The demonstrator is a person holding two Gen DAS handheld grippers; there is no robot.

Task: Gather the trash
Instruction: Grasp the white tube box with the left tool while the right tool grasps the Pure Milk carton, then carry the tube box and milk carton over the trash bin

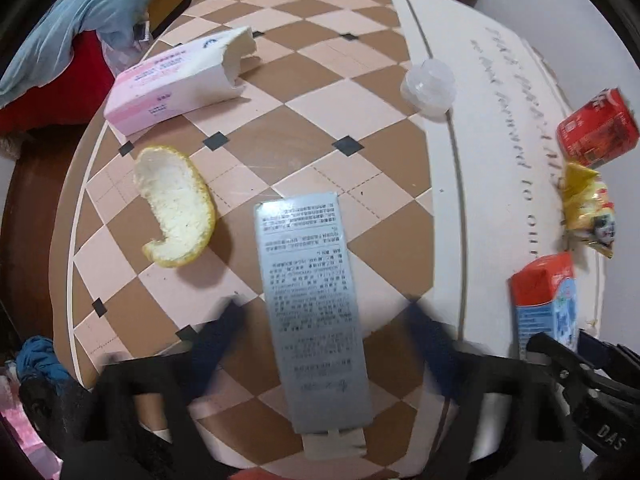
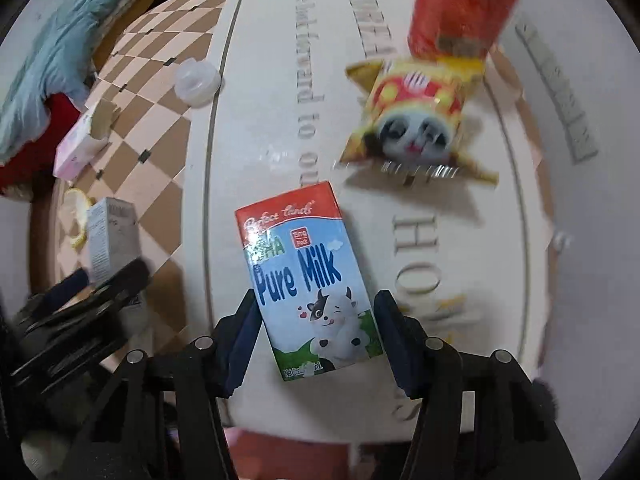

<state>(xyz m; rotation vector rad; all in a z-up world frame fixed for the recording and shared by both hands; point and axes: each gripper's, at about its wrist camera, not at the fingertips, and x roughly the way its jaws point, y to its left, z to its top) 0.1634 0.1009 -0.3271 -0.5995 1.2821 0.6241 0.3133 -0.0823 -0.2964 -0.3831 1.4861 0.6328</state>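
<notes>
Right wrist view shows the right gripper (image 2: 316,334) with fingers apart around the milk carton (image 2: 310,280), which lies flat on the tabletop (image 2: 260,100). Left gripper (image 1: 320,336) is also spread wide, the grey box (image 1: 312,312) lying between its fingers, an orange peel (image 1: 176,208) to its left.

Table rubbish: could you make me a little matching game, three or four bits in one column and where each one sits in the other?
1. milk carton
2. silver box
3. orange peel
4. red can

A. far right of the table, beyond the snack wrapper
B. between the open left gripper fingers
C. between the open right gripper fingers
D. lying left of the silver box

Pairs: 1-C, 2-B, 3-D, 4-A
</notes>
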